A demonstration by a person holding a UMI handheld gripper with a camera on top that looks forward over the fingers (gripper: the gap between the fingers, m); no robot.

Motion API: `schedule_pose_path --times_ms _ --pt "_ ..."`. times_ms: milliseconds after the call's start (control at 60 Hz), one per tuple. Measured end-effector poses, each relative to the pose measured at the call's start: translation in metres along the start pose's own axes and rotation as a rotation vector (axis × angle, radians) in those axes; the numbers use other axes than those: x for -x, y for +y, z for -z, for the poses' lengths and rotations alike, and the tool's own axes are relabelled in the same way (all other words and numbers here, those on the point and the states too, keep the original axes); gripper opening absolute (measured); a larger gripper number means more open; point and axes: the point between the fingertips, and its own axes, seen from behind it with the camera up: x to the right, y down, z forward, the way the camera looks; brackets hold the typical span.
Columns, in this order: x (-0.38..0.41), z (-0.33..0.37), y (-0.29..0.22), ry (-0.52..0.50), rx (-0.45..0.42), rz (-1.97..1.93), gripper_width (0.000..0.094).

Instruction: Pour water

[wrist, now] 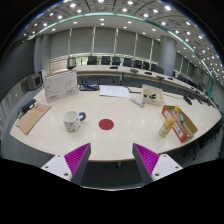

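meeting room, long pale table (pixel 120 135) | mug (pixel 72 120) beside red disc (pixel 106 124) | fingers (pixel 77 158) spread, holding nothing

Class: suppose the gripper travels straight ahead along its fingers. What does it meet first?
Probably the red disc on the table, which lies just ahead of the open gripper. The mug sits off to the left of that line. Depth is unclear.

The table (pixel 120 138) has a smooth, pale, matt top with a faint sheen. The mug (pixel 72 120) looks like glossy glazed ceramic. To the right, the box (pixel 180 123) seems printed cardboard. The gripper (pixel 110 160) carries matt magenta pads (pixel 76 157) with a ridged surface.
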Motion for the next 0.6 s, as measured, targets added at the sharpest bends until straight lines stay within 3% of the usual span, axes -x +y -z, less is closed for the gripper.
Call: schedule_pose_path --times_ms 217,600 --pt "-0.128 -0.03 0.019 0.062 -0.006 -0.045 0.0859" --pt "-0.295 -0.157 0.014 0.016 -0.115 -0.124 0.0862"
